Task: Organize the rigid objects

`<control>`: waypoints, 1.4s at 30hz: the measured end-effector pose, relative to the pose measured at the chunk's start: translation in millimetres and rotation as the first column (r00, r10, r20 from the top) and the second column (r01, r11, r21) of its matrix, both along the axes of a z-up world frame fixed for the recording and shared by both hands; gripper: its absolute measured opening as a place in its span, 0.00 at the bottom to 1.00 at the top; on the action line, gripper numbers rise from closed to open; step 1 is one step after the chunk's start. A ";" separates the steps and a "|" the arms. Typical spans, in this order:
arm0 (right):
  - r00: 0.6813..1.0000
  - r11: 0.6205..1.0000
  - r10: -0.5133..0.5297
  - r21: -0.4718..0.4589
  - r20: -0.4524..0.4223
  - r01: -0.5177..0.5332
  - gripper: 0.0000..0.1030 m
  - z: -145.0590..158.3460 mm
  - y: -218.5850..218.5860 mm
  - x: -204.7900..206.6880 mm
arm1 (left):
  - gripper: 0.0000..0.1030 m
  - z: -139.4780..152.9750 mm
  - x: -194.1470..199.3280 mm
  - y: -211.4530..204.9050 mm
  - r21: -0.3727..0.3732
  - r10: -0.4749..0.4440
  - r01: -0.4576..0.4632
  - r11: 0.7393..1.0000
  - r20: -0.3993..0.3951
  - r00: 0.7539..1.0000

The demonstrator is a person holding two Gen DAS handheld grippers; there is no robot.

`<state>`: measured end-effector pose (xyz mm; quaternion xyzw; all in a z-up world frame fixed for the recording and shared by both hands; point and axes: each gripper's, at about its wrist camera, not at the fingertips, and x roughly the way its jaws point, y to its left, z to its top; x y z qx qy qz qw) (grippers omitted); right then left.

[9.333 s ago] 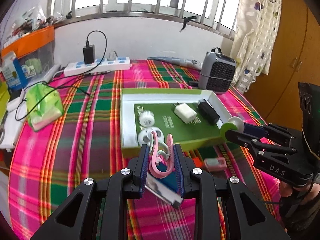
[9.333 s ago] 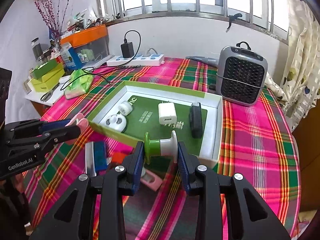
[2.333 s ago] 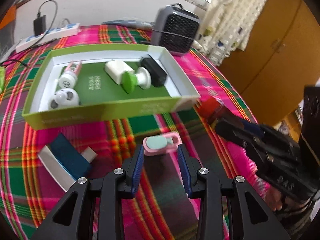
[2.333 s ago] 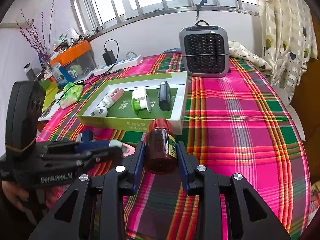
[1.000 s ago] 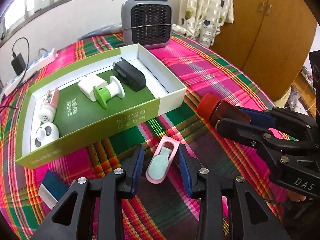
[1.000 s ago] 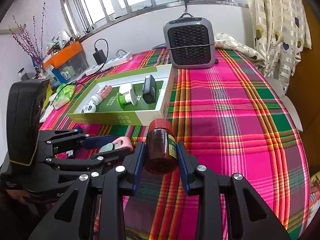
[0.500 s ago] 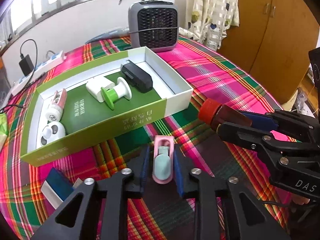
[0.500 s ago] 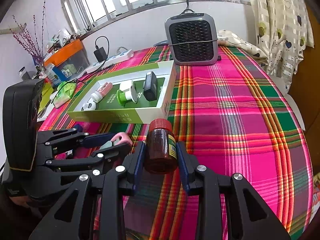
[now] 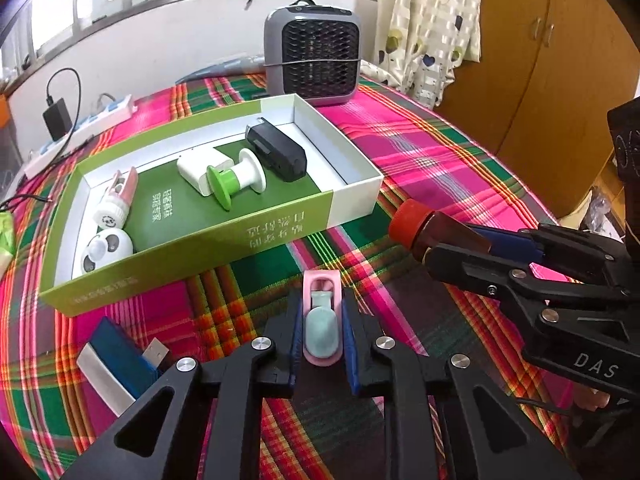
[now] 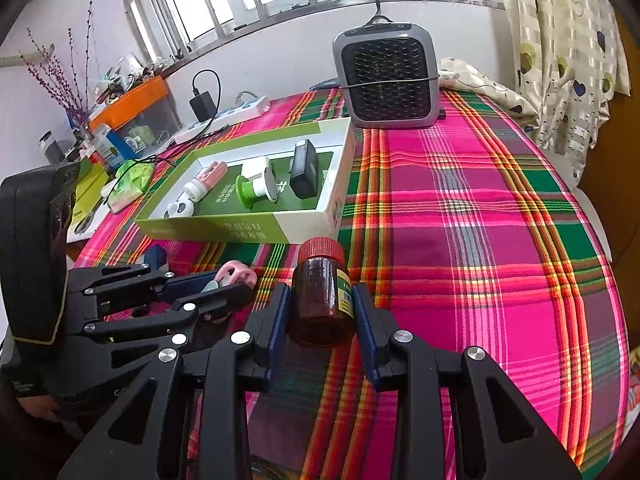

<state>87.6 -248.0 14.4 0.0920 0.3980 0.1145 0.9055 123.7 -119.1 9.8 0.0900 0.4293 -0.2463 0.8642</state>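
Box (image 9: 280, 216) lies ahead-left of your left gripper (image 9: 322, 330), clamped on the pink clip (image 9: 321, 322); right gripper (image 10: 322, 312) grips the jar (image 10: 322, 292).

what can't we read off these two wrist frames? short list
- Brown bottle label: right wrist view, faces sideways, half behind the right tool; text too small.
- Pink clip underside: left wrist view, hidden between the left tool's fingers; lifted or resting on the cloth is unclear.
- Blue USB device: left wrist view, near end behind the tool frame.
- Green box print: upside down, too blurred.
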 end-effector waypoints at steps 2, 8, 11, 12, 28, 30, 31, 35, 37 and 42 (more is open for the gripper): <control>1.000 1.000 0.000 -0.001 -0.001 0.000 0.32 -0.2 0.5 -0.1 | 0.17 0.3 -1.3 0.7 -0.001 0.001 -0.001 1.000 0.001 1.000; 1.000 1.000 0.003 -0.003 0.002 -0.003 0.32 0.3 1.8 -1.3 | 0.16 2.8 -6.2 2.7 -0.007 0.007 -0.007 1.000 0.010 1.000; 1.000 1.000 0.004 -0.003 0.006 -0.004 0.32 1.2 2.2 -2.5 | 0.16 4.4 -8.0 4.8 -0.010 0.012 -0.011 1.000 0.012 1.000; 1.000 1.000 0.004 -0.004 0.007 -0.004 0.32 1.5 2.6 -2.6 | 0.16 5.0 -8.3 5.6 -0.012 0.015 -0.015 1.000 0.012 1.000; 0.999 1.000 0.018 -0.002 0.034 -0.018 0.32 12.2 7.9 -7.0 | 0.17 20.9 -16.3 18.8 -0.039 0.041 -0.040 0.998 0.043 0.998; 0.999 1.000 0.020 -0.002 0.037 -0.019 0.32 13.8 8.9 -7.1 | 0.16 22.5 -17.1 21.4 -0.043 0.045 -0.043 0.998 0.046 0.998; 0.999 1.000 0.021 -0.002 0.040 -0.020 0.32 14.6 9.6 -7.1 | 0.16 23.5 -17.4 22.7 -0.044 0.047 -0.045 0.998 0.049 0.998; 0.998 1.000 0.024 0.000 0.049 -0.024 0.32 17.9 11.0 -7.7 | 0.16 27.4 -16.5 28.4 -0.052 0.063 -0.060 0.997 0.054 0.997; 0.998 1.000 0.025 -0.001 0.054 -0.025 0.32 19.5 11.6 -8.0 | 0.17 30.2 -16.5 31.5 -0.057 0.072 -0.068 0.996 0.060 0.996; 0.997 1.000 0.028 -0.002 0.067 -0.028 0.32 24.1 13.0 -7.5 | 0.16 34.6 -16.7 37.1 -0.062 0.092 -0.088 0.994 0.072 0.993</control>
